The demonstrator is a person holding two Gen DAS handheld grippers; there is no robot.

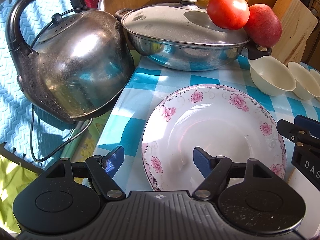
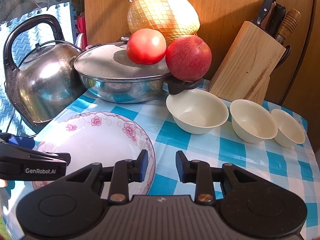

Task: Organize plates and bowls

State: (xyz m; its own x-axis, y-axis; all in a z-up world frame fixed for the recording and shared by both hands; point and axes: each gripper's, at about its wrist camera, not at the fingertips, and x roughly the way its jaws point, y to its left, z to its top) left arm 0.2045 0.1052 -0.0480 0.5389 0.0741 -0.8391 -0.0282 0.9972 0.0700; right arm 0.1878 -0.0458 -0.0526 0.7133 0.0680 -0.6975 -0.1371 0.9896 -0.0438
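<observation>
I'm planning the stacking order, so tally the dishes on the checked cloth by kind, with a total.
Floral plate: 1
Cream bowls, largest, middle, smallest: 3
Total: 4

"GenRobot.AI" on left tool (image 2: 32, 165)
</observation>
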